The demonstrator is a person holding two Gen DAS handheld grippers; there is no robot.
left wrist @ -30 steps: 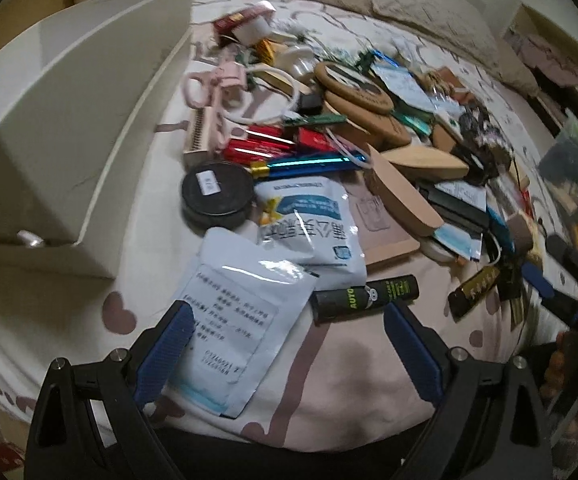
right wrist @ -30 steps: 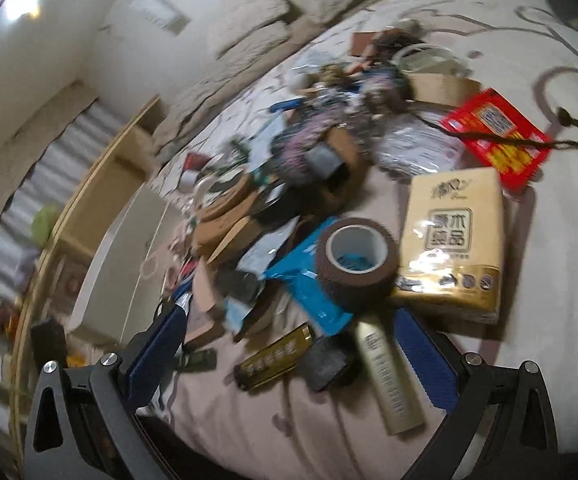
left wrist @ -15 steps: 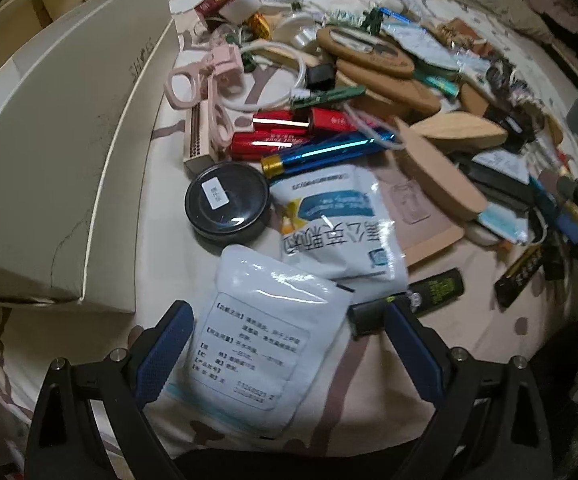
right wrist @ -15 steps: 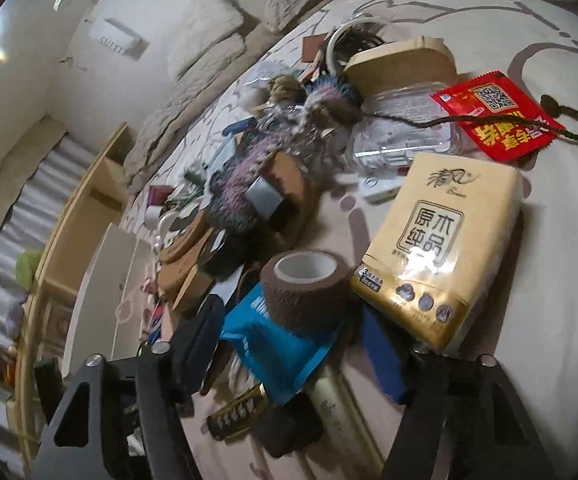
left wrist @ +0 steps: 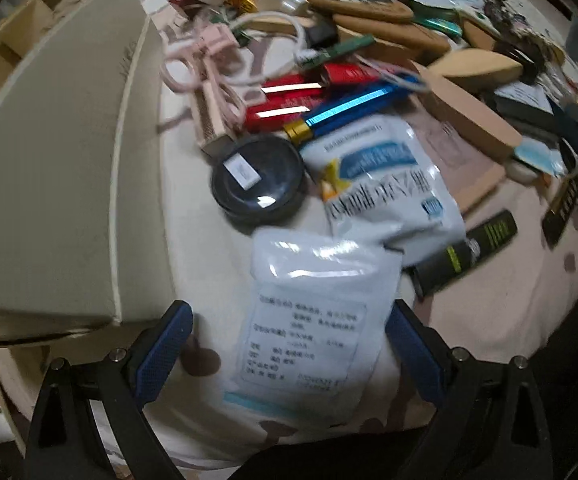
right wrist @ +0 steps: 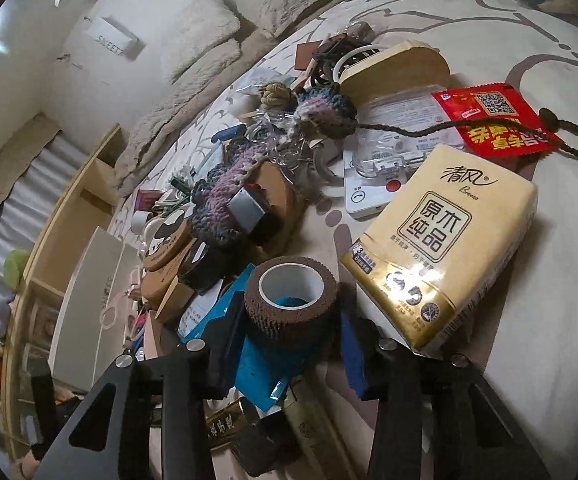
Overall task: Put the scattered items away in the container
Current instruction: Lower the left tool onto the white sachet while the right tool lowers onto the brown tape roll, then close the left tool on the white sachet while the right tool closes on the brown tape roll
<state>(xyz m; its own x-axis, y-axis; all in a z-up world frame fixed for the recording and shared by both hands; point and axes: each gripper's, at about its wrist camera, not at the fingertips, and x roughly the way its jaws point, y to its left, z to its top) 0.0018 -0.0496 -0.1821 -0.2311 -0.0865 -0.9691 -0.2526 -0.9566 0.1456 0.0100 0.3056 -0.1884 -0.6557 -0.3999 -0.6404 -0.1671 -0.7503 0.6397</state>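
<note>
The right hand-held gripper [right wrist: 289, 338] has just been closing, and its blue pads now sit against both sides of a brown roll of tape [right wrist: 291, 306], which stands on end on a blue packet [right wrist: 257, 372] on the bed [right wrist: 529, 300]. Whether the pads press hard on the roll I cannot tell, but they touch it on either flank. At about 2 o'clock from the roll, just beside it, lies a yellow tissue pack [right wrist: 441, 252]; beyond that, at 1 o'clock, a red sachet [right wrist: 497, 120] with a dark cord [right wrist: 569, 140] looped across it. At 11 o'clock from the roll sits a knitted purple-and-blue piece [right wrist: 225, 196] among cork coasters [right wrist: 167, 244].

The left hand-held gripper [left wrist: 287, 344] is wide open and points steeply down, its pads on either side of a white mask packet [left wrist: 313, 320] without touching it. At 12 o'clock from that packet lies a blue-and-white pouch [left wrist: 381, 184], at 11 o'clock a round black tin [left wrist: 259, 182], and at 3 o'clock a black tube with green print [left wrist: 465, 252]. Farther up are red tubes [left wrist: 285, 100], a blue metallic tube [left wrist: 349, 108] and pink scissors [left wrist: 197, 64].

The container, a pale cream box [left wrist: 49, 184], stands at the 9 o'clock side of the left view, close to the left pad; in the right view it shows at the lower left.
</note>
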